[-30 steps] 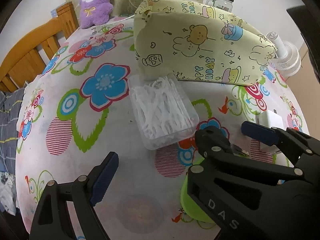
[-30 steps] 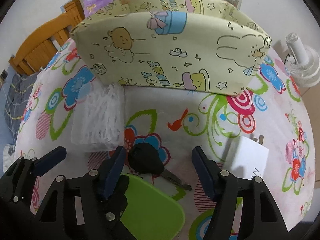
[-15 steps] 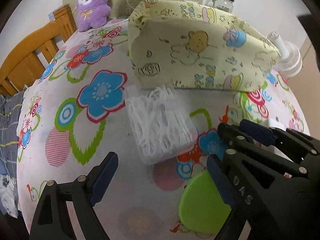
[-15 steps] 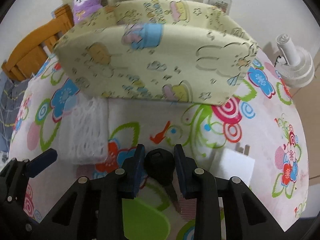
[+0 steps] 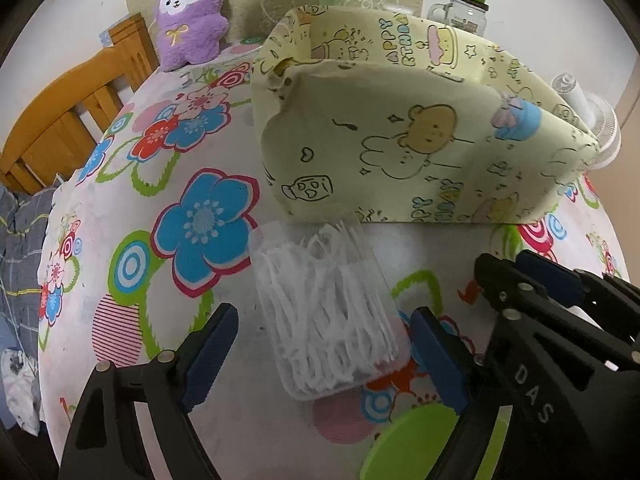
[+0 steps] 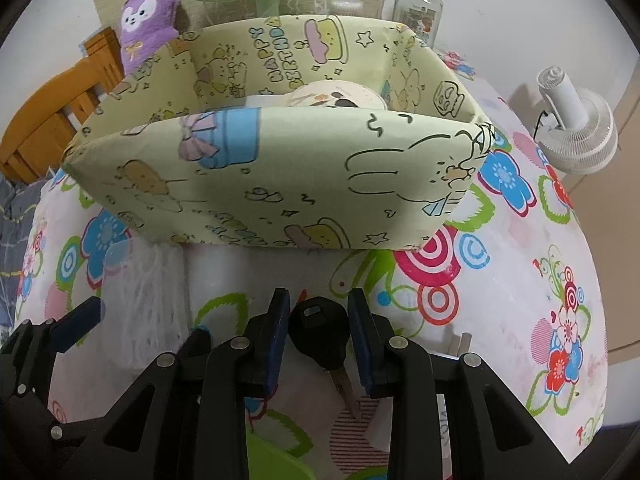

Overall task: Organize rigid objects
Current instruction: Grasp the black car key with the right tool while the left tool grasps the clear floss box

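My right gripper (image 6: 319, 322) is shut on a black-headed key (image 6: 318, 328) and holds it above the table, just in front of the yellow cartoon-print fabric bin (image 6: 280, 176). A round tape-like object (image 6: 336, 96) lies inside the bin. My left gripper (image 5: 324, 354) is open, its blue pads either side of a clear box of white floss picks (image 5: 328, 312) that lies on the flowered tablecloth. The bin also shows in the left wrist view (image 5: 420, 152), behind the box. The right gripper's black body (image 5: 560, 340) is at the right there.
A green lid (image 5: 412, 444) lies near the front edge. A white charger block (image 6: 444, 412) lies under my right gripper. A small white fan (image 6: 576, 136) stands at the right; a purple plush (image 5: 188, 12), green fan and jar stand behind. A wooden chair (image 5: 60, 120) is left.
My right gripper has closed on the key and lifted it toward the bin. My left gripper has moved forward so its pads flank the floss pick box.
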### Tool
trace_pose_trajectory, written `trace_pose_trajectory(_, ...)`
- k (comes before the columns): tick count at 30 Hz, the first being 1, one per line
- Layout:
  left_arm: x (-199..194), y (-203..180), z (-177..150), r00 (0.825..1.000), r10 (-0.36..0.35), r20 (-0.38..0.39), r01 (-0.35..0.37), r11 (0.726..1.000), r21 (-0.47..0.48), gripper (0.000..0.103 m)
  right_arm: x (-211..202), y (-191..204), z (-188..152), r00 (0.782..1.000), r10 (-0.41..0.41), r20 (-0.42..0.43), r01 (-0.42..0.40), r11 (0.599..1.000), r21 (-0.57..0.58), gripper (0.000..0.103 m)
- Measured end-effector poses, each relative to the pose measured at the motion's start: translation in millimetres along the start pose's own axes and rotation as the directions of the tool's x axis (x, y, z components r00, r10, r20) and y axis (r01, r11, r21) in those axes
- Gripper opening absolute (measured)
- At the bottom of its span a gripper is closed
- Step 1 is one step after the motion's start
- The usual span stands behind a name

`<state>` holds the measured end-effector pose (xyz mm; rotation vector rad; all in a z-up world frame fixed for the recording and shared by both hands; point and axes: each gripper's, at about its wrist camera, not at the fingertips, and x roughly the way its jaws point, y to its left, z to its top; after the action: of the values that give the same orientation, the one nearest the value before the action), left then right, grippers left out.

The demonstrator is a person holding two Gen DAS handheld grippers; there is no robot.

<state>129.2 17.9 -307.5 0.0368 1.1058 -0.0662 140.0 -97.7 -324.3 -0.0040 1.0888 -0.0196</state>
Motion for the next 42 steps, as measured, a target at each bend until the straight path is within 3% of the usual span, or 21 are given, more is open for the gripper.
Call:
trace_pose_trajectory(7, 5.7, -0.4, 3.1, 1.000, -0.005, -0.002, 0.005, 1.000, -0.005, 0.071, 9.7, -10.9, 5.9, 1.000, -0.009, -0.017, 0.009, 1.000, 0.019, 0.033)
trace_pose_trajectory(13, 2.6, 0.2, 1.4, 1.000, 0.016, 0.010, -0.015, 0.999, -0.029, 0.065, 8.4, -7.2, 7.5, 1.000, -0.009, -0.009, 0.009, 1.000, 0.000, 0.033)
trace_pose_trajectory(24, -10.8, 7.6, -2.7, 0.999, 0.029, 0.016, -0.029, 0.998, -0.047, 0.064, -6.3, 2.8, 0.4, 1.000, 0.016, 0.000, -0.016, 1.000, -0.002, 0.033)
trace_pose_trajectory(42, -60.0, -3.0, -12.1, 0.995, 0.036, 0.092, -0.033, 0.999, -0.030, 0.063, -55.8, 1.9, -5.5, 0.997, 0.023, 0.070, -0.024, 1.000, 0.018, 0.033)
